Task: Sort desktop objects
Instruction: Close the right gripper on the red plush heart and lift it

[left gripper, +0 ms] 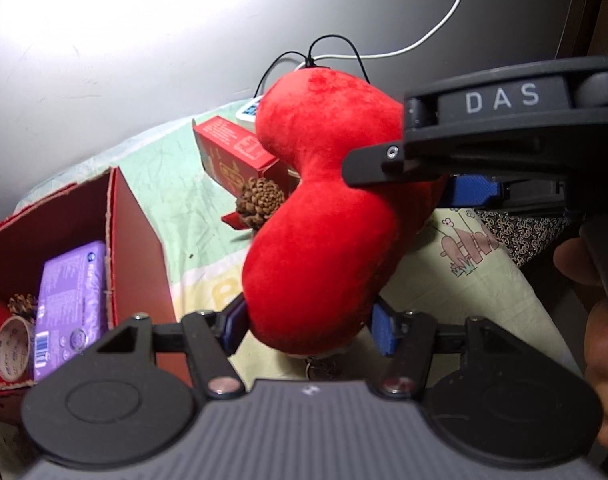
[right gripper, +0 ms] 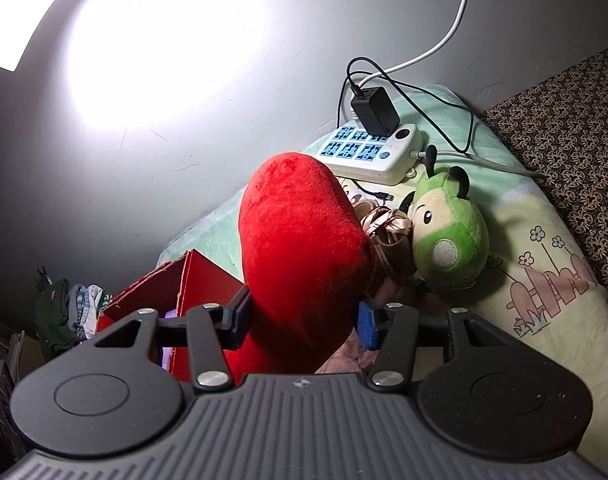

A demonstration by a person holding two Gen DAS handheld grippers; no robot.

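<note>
A red plush heart [left gripper: 320, 216] is held above the cloth-covered table. My left gripper [left gripper: 308, 326] is shut on its lower lobe. My right gripper [right gripper: 302, 320] is shut on the same heart [right gripper: 304, 248]; in the left wrist view it comes in from the right, clamping the heart's middle [left gripper: 388, 168]. An open red cardboard box [left gripper: 116, 240] stands at the left. It holds a purple pack [left gripper: 70, 300], a tape roll [left gripper: 12, 348] and a pine cone [left gripper: 22, 306].
A small red carton [left gripper: 236, 148] and a pine cone [left gripper: 260, 200] lie behind the heart. A green plush toy [right gripper: 448, 236], a satin ribbon bundle [right gripper: 388, 240] and a white power strip [right gripper: 372, 152] with a black charger [right gripper: 374, 112] sit at the right, near the wall.
</note>
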